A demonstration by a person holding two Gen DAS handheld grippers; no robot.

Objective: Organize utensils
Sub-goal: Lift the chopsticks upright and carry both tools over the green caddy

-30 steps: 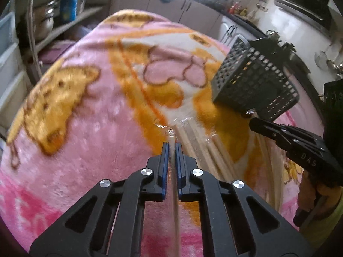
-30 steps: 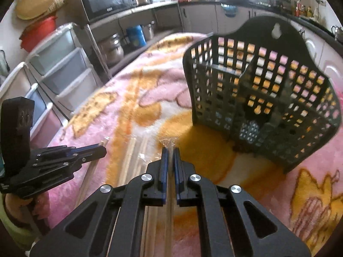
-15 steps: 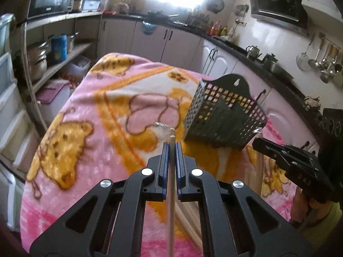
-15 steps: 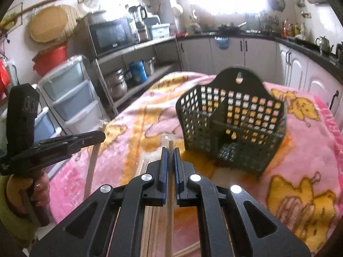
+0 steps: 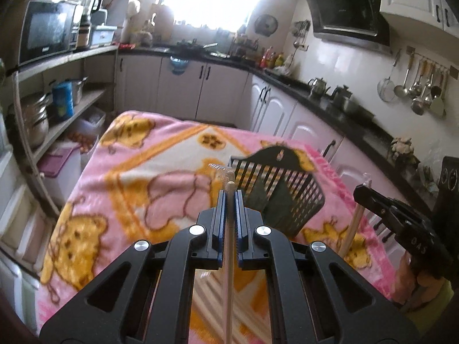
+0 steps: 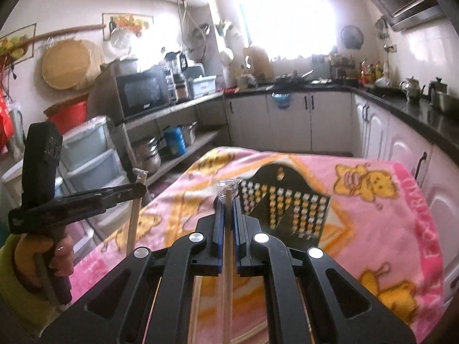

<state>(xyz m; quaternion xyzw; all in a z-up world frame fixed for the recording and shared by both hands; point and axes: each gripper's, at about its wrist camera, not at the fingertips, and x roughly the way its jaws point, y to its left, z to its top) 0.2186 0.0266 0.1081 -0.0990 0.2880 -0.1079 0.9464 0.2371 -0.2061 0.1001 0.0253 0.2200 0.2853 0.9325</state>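
My left gripper (image 5: pixel 229 197) is shut on a wooden chopstick (image 5: pixel 228 258) in a clear wrapper, held above the pink blanket (image 5: pixel 120 200). Ahead and slightly right of it stands the black slotted utensil basket (image 5: pixel 275 197). My right gripper (image 6: pixel 228 200) is shut on another wrapped chopstick (image 6: pixel 228 272), with the basket (image 6: pixel 287 203) just beyond its tip. Each view shows the other gripper at the side, the right gripper (image 5: pixel 364 196) and the left gripper (image 6: pixel 139 190), each with its stick hanging down. More chopsticks (image 6: pixel 200 301) lie on the blanket below.
The blanket-covered table (image 6: pixel 401 229) fills the middle of a kitchen. A shelf rack with pots (image 5: pixel 43 120) and plastic drawers (image 6: pixel 89 154) stand on the left, white cabinets with a dark counter (image 5: pixel 315 114) on the right and far side. A person's hand (image 6: pixel 57 261) holds the left gripper's handle.
Both grippers have risen from the blanket, each carrying its chopstick. The views have tilted up, so the basket now sits lower and farther off.
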